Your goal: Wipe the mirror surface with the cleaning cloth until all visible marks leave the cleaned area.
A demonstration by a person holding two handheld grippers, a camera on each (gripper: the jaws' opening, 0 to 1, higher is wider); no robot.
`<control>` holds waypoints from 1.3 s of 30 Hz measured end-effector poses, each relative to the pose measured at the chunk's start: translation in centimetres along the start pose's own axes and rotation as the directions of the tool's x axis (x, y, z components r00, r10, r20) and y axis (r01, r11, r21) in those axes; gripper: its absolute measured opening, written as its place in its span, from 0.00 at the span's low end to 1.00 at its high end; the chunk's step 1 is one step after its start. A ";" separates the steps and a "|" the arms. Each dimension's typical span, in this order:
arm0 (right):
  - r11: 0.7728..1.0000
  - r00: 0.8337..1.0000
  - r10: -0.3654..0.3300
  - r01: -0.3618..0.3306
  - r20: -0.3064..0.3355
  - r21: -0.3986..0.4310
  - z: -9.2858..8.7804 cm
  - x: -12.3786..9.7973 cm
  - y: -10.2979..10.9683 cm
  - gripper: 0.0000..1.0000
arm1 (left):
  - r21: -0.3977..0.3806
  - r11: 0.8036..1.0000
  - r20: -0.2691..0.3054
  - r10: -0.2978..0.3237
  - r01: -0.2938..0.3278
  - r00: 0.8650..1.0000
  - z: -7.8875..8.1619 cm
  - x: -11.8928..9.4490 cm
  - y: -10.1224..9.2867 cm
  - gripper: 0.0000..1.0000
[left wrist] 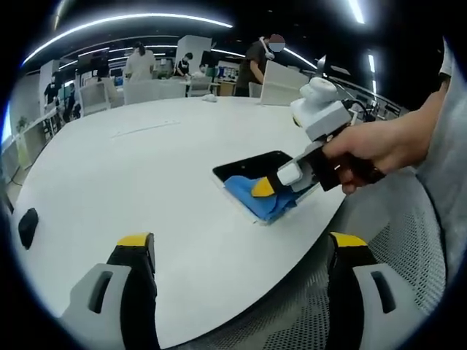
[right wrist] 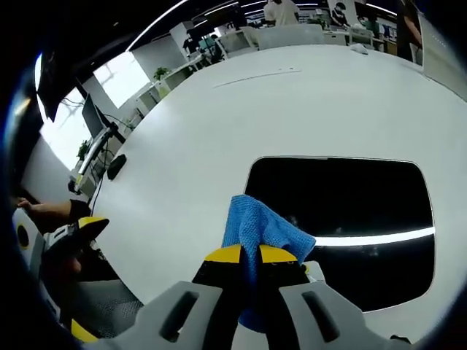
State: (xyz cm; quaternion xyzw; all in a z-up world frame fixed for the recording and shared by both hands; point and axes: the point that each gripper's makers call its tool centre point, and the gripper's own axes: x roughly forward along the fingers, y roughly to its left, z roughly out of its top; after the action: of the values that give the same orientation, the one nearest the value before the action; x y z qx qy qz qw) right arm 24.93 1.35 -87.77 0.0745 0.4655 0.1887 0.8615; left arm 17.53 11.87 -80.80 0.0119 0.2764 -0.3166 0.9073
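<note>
A dark rectangular mirror [right wrist: 343, 211] lies flat on the white table [right wrist: 219, 124]; in the left gripper view the mirror [left wrist: 255, 165] sits near the table's right edge. My right gripper [right wrist: 249, 255] is shut on a blue cleaning cloth [right wrist: 257, 226], which rests on the mirror's near left corner. From the left gripper view, the right gripper [left wrist: 271, 187] is held by a hand and presses the blue cloth [left wrist: 252, 198] onto the mirror. My left gripper [left wrist: 241, 244] stands open over the table's near edge, holding nothing.
A mesh chair seat [left wrist: 350, 292] is below the table edge at the right. A small black object [left wrist: 28, 226] lies at the table's left edge. Several people and white chairs [left wrist: 157, 87] stand beyond the far side of the table. A monitor [right wrist: 95, 117] stands at the left.
</note>
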 end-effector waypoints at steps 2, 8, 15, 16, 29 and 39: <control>1.000 1.000 0.006 -0.006 -0.007 0.005 0.1 0.0 -0.1 0.02 | 0.017 1.000 -0.008 0.001 -0.001 1.000 -0.1 0.0 -0.1 0.98; 1.000 1.000 0.014 -0.014 -0.017 0.011 0.6 0.4 -0.2 0.01 | 0.023 1.000 -0.013 0.003 -0.002 1.000 -0.4 0.1 0.2 0.98; 1.000 1.000 0.007 -0.007 -0.011 -0.020 1.2 0.8 -0.2 0.01 | 0.021 1.000 -0.013 0.005 -0.004 1.000 -0.5 0.1 0.3 0.97; 1.000 1.000 0.006 -0.007 -0.009 -0.020 1.3 0.8 -0.3 0.01 | 0.019 1.000 -0.011 0.004 -0.004 1.000 -0.4 0.1 0.3 0.97; 0.999 1.000 -0.007 0.007 -0.002 -0.032 3.2 2.0 -0.8 0.01 | 0.010 1.000 -0.006 0.004 -0.004 1.000 -0.1 0.0 -0.1 0.98; 0.999 1.000 -0.009 0.009 -0.004 -0.052 4.6 3.0 -1.2 0.01 | 0.005 1.000 -0.013 -0.003 0.003 1.000 -0.2 0.0 -0.2 0.97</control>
State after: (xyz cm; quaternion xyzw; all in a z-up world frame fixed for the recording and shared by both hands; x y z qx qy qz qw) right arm 30.54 1.63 -87.91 0.0496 0.4626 0.1969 0.8630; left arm 17.36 11.70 -80.92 0.0161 0.2815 -0.3186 0.9050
